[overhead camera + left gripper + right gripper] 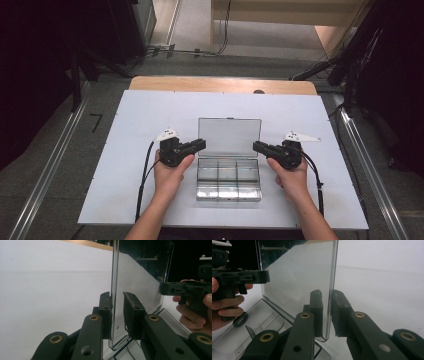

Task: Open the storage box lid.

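- left claw (200, 145): jaws straddle the left edge of the clear plastic hinged lid (229, 136); near jaw touching, small gap on the other, not clamped; set to steady or swing the lid.
- clear plastic compartment box (228, 181): empty, sits centre of the white worktop (125, 150), nearer its front edge; lid stands upright at the box's far side.
- right claw (256, 146): mirrors it on the lid's right edge, jaws slightly apart around the edge, so both sides move evenly.

A flat white rectangular board (135, 145) is lying on a light wooden table (220, 84), covering nearly all of it. A clear plastic compartment box (228, 180) is sitting directly on the board, near its front edge, with its lid standing open.
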